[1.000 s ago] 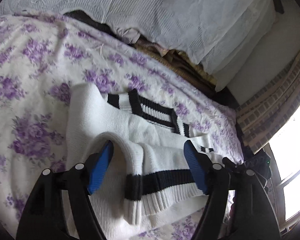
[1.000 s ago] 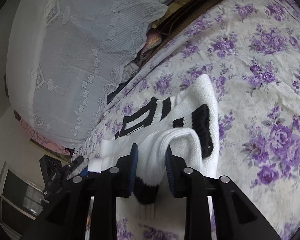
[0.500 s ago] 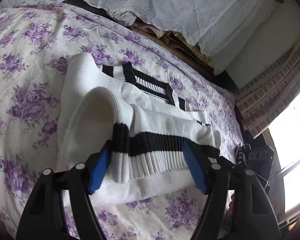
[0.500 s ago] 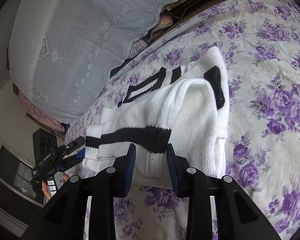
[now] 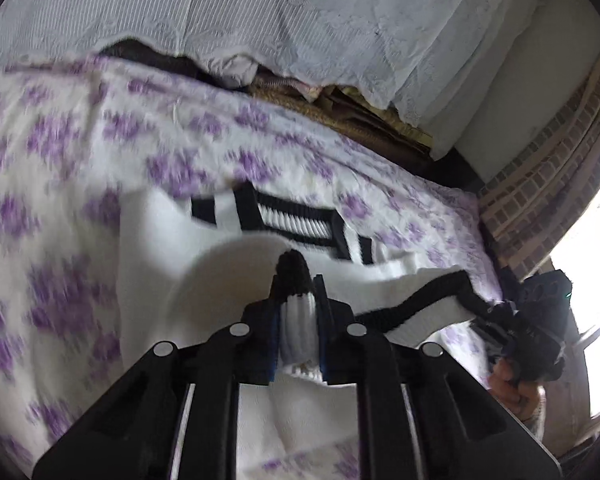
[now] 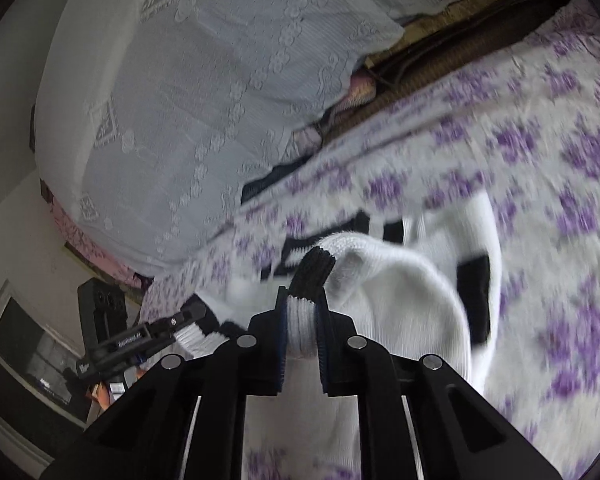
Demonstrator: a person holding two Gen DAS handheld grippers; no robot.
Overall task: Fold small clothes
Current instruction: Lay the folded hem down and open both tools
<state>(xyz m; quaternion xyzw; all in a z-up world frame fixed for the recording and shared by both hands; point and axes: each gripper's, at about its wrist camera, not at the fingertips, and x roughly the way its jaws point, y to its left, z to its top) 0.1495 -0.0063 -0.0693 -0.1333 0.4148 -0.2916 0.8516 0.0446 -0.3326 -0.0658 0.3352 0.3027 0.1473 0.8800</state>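
Note:
A pair of white socks with black stripes [image 5: 220, 256] lies on a bedspread with purple flowers [image 5: 60, 152]. My left gripper [image 5: 298, 312] is shut on the ribbed black-striped cuff of the upper sock and holds it lifted. My right gripper [image 6: 302, 312] is shut on the same cuff [image 6: 314, 268] further along. The white sock body [image 6: 400, 292] curls up behind it. In the right wrist view the left gripper [image 6: 180, 320] shows at the lower left. In the left wrist view the right gripper [image 5: 496, 316] shows at the right, holding the striped edge.
A white lace-covered pile of bedding [image 5: 300, 20] stands along the far edge of the bed. Folded brown and yellow cloth [image 5: 360, 112] lies under it. A bright window [image 5: 596, 240] is at the right. A black device [image 6: 100, 304] stands beyond the bed's end.
Both grippers came down onto the sock cuff and closed on it. The left gripper was wide open before. The cuff is now lifted off the lower sock.

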